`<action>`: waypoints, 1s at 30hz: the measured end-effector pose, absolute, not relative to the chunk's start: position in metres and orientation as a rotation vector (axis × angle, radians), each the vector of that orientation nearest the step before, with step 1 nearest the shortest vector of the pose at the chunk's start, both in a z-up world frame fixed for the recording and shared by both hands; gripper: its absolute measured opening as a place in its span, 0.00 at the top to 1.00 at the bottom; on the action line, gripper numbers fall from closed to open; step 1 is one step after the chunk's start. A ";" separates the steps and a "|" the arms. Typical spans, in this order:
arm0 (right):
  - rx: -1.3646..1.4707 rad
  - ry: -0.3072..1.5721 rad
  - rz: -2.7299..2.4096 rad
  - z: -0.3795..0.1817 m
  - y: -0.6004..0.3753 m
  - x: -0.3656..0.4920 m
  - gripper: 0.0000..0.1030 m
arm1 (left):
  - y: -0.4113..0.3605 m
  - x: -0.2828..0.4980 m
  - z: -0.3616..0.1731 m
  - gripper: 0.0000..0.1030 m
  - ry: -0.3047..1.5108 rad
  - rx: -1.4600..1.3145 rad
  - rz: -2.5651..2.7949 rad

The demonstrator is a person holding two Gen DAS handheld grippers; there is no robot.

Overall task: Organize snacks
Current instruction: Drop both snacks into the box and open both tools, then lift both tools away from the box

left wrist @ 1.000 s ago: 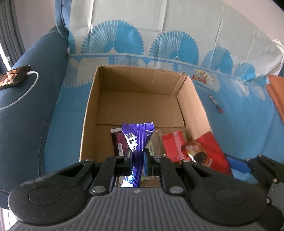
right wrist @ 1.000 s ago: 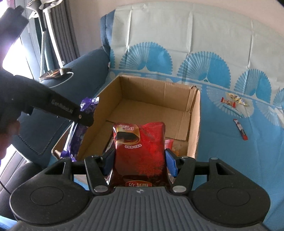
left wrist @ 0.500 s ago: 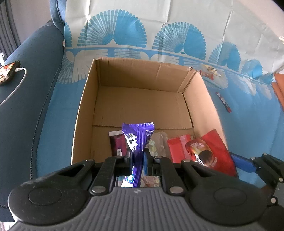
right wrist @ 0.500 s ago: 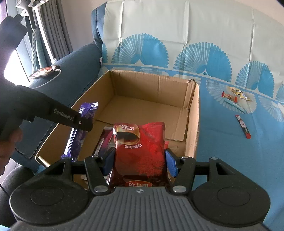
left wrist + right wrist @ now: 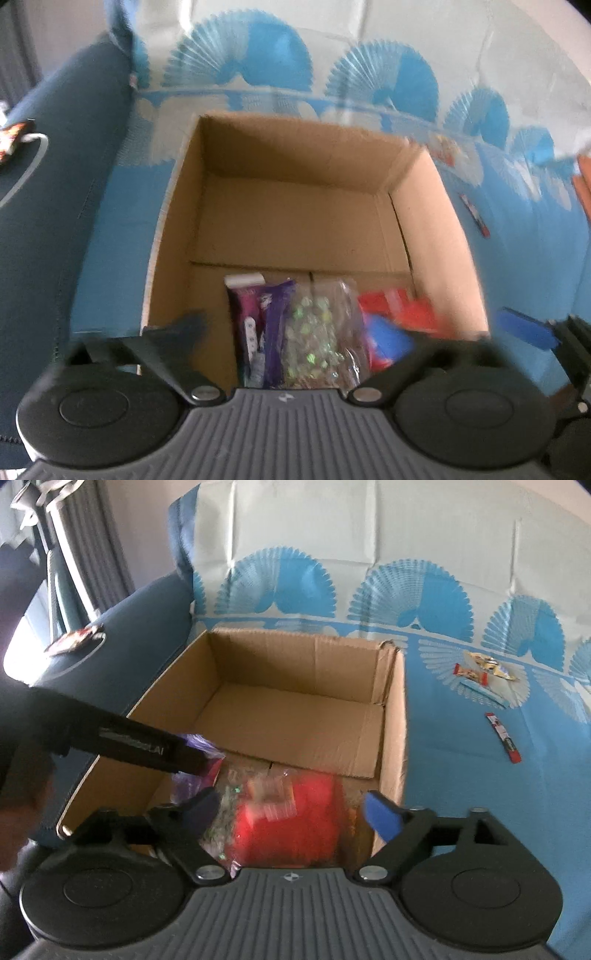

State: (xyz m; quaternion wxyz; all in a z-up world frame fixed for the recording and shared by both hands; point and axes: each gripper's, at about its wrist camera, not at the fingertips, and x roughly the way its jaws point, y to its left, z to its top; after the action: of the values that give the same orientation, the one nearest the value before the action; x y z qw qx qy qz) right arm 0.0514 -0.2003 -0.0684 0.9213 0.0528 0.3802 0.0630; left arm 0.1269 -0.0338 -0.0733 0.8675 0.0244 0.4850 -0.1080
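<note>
Right now both sets of jaws are opening, and neither presses on anything. The left gripper [image 5: 295, 332] stands spread wide above the near end of the cardboard box [image 5: 295, 221]; its fingers [image 5: 391, 339] are blurred, and the purple wrapper [image 5: 275, 325] lies loose between them on the box floor. Just beside it on the left sits a dark magenta packet [image 5: 245, 314] with a white top edge, and on the right a clear bag of small green-flecked sweets [image 5: 317, 332]. Further right a red packet [image 5: 406, 310] rests against the box's right wall, partly hidden by a finger.

The right gripper [image 5: 288, 808] is also spread, with its blue-padded fingers [image 5: 380, 816] clear of the red snack bag [image 5: 291, 819], which shows as a blurred red shape between them, low in the near part of the box [image 5: 295, 716]. Whether the bag has landed cannot be told from the blur. The far half of the box floor is bare cardboard.

In the right wrist view the other gripper's black finger [image 5: 147, 749] reaches in from the left over the box's near corner, held by a person's hand [image 5: 22, 794].

Outside the box, on the blue fan-patterned cloth [image 5: 461, 775] to its right, lie a thin red stick packet [image 5: 504, 736] and, further back, a few small wrapped sweets [image 5: 480, 670]. A phone [image 5: 13, 140] with a white cable rests on the dark blue armrest [image 5: 55, 184] at the left.
</note>
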 end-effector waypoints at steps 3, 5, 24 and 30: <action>0.097 0.772 0.116 -0.063 -0.201 0.046 0.12 | -0.030 0.121 -0.067 0.00 1.002 0.066 -0.214; 0.100 0.775 0.122 -0.058 -0.201 0.040 0.11 | -0.028 0.113 -0.064 0.00 1.008 0.083 -0.204; 0.082 0.643 0.159 -0.009 -0.159 -0.079 0.07 | 0.000 -0.022 -0.003 0.00 0.895 0.167 -0.124; 0.082 0.594 0.143 0.001 -0.162 -0.109 0.05 | -0.004 -0.054 0.010 0.00 0.849 0.177 -0.130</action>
State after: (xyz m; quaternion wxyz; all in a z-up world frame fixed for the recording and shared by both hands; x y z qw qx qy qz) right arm -0.1095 -0.1618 0.0011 0.9529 0.0406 0.2921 0.0704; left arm -0.0540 -0.0040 0.0105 0.9054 0.0858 0.4110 -0.0627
